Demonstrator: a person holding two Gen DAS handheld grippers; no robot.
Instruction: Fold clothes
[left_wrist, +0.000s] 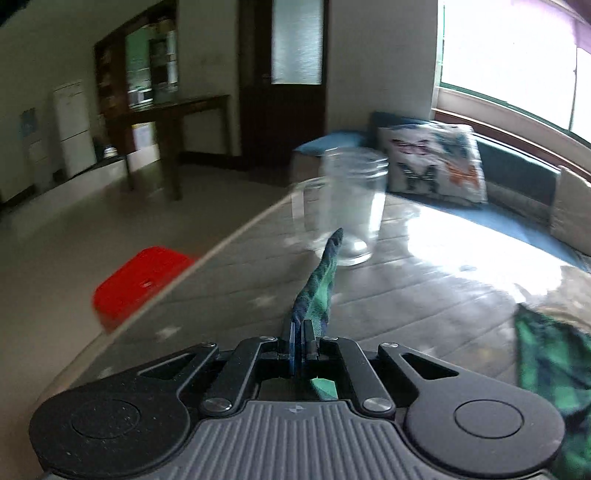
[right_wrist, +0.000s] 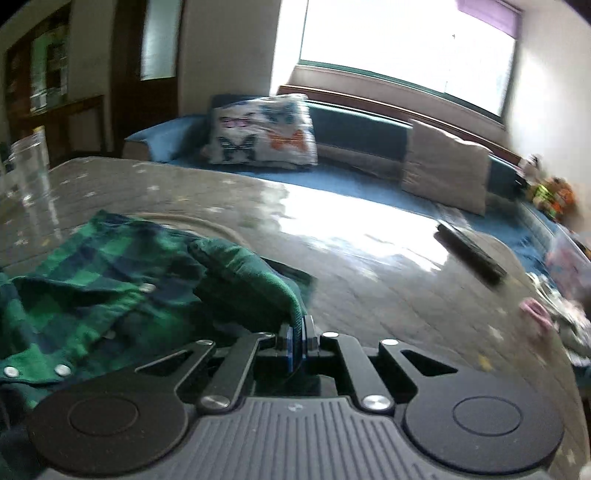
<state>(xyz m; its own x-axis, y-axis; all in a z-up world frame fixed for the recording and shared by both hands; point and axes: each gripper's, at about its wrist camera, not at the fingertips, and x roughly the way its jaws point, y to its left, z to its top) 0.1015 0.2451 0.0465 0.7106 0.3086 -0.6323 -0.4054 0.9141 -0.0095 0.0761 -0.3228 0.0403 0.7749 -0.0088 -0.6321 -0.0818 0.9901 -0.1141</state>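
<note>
two grips: both hand-held grippers are clamped on the same green-and-navy plaid shirt (right_wrist: 92, 280).
left hand-held gripper (left_wrist: 302, 326): jaws pressed together on a narrow strip of the cloth, which stands up and away from the fingertips toward a clear glass jar (left_wrist: 347, 206).
right hand-held gripper (right_wrist: 300, 326): jaws closed on a rounded, bunched fold of the cloth, just at the fingertips.
where the shirt lies: its bulk spreads on the desk (right_wrist: 369, 258) to the left of the right hand-held gripper, snap buttons showing along one edge; in the left wrist view the same bulk shows at the right border, so the cloth sits between the two hands.
long axis: cannot be settled; the cloth is rumpled and only part of it shows in either view.
nearer hand: the right one looks closer to the main mass, the left holds an outlying end.
stage: judged mid-fold, with two ends pinched; whether the ends are being drawn apart or brought over the body, the pictures do not decide.
risk: the jar stands close ahead of the left grip and a sweep of cloth could catch it.
surface: glossy and patterned, with strong window glare; a dark flat object (right_wrist: 471, 258) lies well to the right.
room: a blue bench seat with a butterfly cushion (right_wrist: 262, 129) under a bright window; a red stool (left_wrist: 140, 280) beside the desk.
</note>
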